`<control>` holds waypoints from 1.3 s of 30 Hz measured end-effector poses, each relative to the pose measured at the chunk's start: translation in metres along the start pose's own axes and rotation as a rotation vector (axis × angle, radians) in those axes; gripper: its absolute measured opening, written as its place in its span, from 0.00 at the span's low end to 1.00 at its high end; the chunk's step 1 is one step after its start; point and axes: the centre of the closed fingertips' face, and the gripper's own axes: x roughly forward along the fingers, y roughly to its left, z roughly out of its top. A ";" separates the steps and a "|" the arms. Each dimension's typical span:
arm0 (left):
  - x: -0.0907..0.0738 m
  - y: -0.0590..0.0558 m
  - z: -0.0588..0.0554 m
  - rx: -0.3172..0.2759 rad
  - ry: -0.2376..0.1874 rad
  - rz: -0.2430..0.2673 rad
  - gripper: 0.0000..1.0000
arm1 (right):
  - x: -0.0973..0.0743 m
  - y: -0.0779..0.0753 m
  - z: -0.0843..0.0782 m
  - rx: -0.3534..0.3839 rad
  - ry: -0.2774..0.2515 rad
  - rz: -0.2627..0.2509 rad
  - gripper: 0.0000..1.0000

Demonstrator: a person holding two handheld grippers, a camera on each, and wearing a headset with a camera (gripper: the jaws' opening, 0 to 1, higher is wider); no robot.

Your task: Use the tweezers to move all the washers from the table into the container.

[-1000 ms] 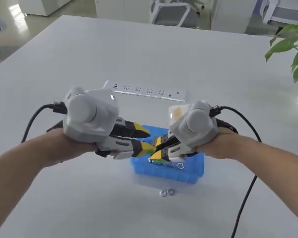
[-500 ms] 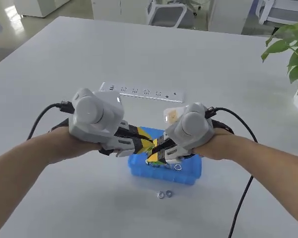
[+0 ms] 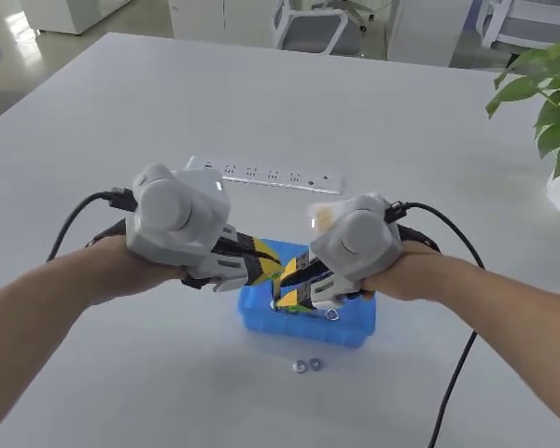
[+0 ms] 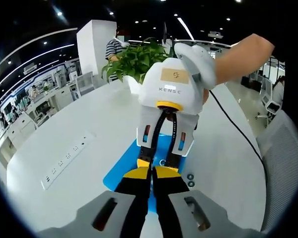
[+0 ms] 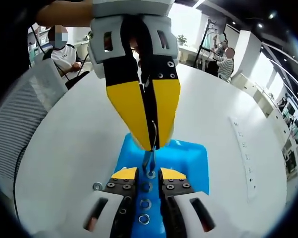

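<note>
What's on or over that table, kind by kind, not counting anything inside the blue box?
Hand-held grippers: 2 (left hand-held gripper, right hand-held gripper)
Tweezers: 1
Blue container: 1
Power strip: 1
Plant: 1
Loose washers on the table: 2
Total: 8

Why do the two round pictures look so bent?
Left gripper view: a fisheye lens curves the white table into a bowl. Right gripper view: the long white power strip bends likewise. Head view: that strip runs straight, under soft even light.

Blue container (image 3: 353, 325); silver washers (image 3: 301, 366), tweezers (image 5: 150, 157); white table (image 3: 401, 140), power strip (image 3: 266, 175); green plant (image 3: 541, 93).
</note>
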 end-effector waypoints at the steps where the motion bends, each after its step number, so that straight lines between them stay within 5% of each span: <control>1: -0.001 0.000 0.001 0.000 -0.001 0.001 0.05 | -0.002 -0.001 0.000 0.015 -0.006 -0.007 0.18; 16: -0.012 -0.001 0.020 0.020 -0.009 0.006 0.05 | -0.040 -0.004 -0.002 0.107 -0.019 -0.099 0.31; 39: -0.033 -0.025 0.041 0.046 -0.004 -0.011 0.05 | -0.088 0.017 -0.012 0.235 -0.035 -0.246 0.51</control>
